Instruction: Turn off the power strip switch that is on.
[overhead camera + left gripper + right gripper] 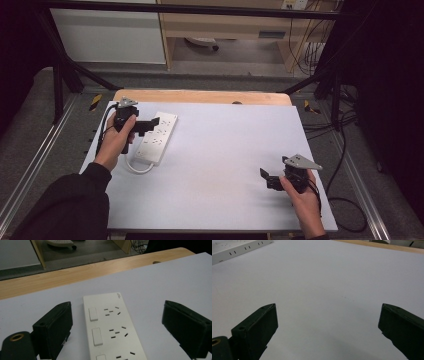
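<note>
Power strip (156,137) — a white multi-socket bar — lies at the upper left of the high view on the pale sheet (220,165) that covers the table, its long axis running from lower left to upper right, with its white cord (136,167) curling out of the lower end. The left gripper (150,122) hangs right over the strip's upper half, so this is plainly the nearer hand; the right gripper (265,176) sits well apart at the lower right of that view, over bare sheet.

In the left gripper view the strip (112,332) runs up the middle of the frame between the two black jaws, its length pointing away from the camera, switches on the left and socket slots on the right. The jaws stand spread wide to either side of it and neither pad touches it — the strip lies free between and below them. Any coming pinch would have to take the strip across its narrow width, I judge.

In the right gripper view the right gripper (328,325) also stands spread with nothing between its jaws, and an end of the strip (239,248) shows at the upper left corner.
</note>
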### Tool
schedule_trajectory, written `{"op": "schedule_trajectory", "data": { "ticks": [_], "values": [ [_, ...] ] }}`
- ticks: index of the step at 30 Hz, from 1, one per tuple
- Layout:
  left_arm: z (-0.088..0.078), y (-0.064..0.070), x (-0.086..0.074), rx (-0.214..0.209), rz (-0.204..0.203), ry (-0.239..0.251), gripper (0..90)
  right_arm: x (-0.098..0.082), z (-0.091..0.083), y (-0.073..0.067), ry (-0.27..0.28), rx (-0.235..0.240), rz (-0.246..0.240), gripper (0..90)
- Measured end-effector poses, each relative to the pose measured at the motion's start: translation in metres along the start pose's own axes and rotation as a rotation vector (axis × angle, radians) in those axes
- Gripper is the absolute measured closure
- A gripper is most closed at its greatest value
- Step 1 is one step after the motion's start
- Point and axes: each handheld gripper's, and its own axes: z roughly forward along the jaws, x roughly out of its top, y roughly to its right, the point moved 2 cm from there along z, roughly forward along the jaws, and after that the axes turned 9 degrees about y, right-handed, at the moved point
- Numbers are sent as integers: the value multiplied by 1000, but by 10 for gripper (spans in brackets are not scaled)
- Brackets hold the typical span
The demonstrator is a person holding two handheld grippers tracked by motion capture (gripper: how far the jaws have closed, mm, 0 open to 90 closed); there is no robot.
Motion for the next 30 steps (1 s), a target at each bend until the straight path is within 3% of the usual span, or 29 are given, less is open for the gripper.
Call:
{"op": "schedule_trajectory", "data": {
  "ticks": [16, 30],
  "values": [
    [-34, 0, 7, -17, 16, 20, 77, 0, 0, 0, 1, 11, 1, 24],
    [-68, 1, 1, -35, 8, 40, 73, 0, 0, 0, 6, 14, 5, 24]
  ]
}}
